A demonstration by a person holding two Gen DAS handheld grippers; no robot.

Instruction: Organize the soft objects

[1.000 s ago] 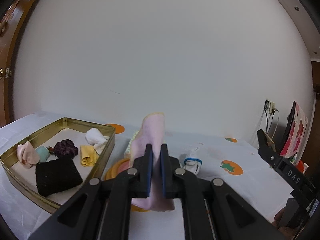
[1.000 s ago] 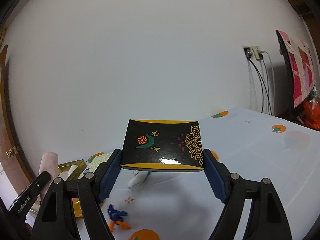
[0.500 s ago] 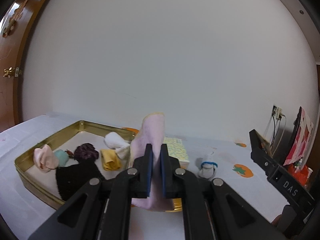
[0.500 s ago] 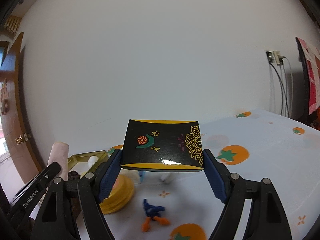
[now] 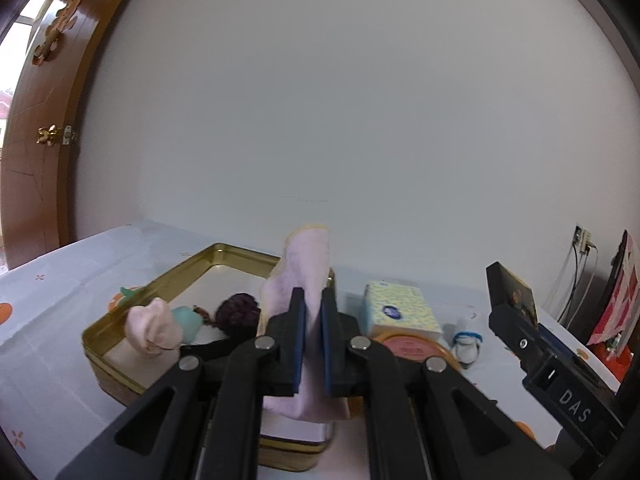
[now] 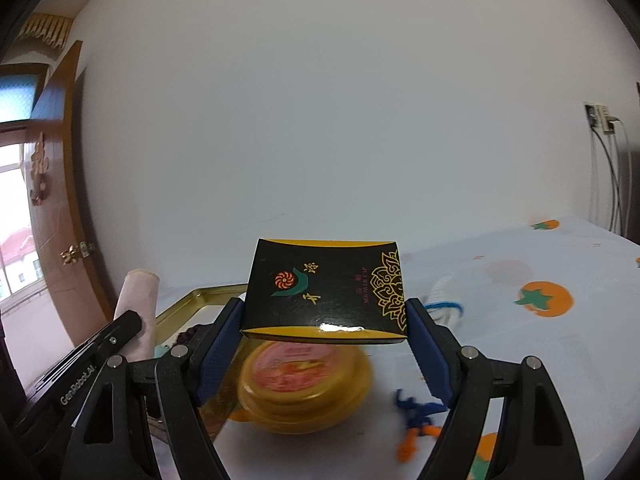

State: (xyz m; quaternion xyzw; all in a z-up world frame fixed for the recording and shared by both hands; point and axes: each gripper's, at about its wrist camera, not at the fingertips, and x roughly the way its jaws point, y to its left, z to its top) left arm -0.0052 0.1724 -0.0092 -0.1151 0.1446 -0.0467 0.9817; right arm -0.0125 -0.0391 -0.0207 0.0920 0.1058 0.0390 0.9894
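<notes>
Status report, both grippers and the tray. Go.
Left hand-held gripper shut on pink cloth, above gold tray. Right hand-held gripper clamps black box. Yellow tin beside tray.

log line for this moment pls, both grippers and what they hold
left gripper: shut on pink cloth, above gold tray | right gripper: shut on black box, above yellow tin

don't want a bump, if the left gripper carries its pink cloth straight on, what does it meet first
Probably nothing solid soon: the left gripper, shut on the pink cloth, points over the gold tray toward the far rim and wall; depth is unclear.
</notes>
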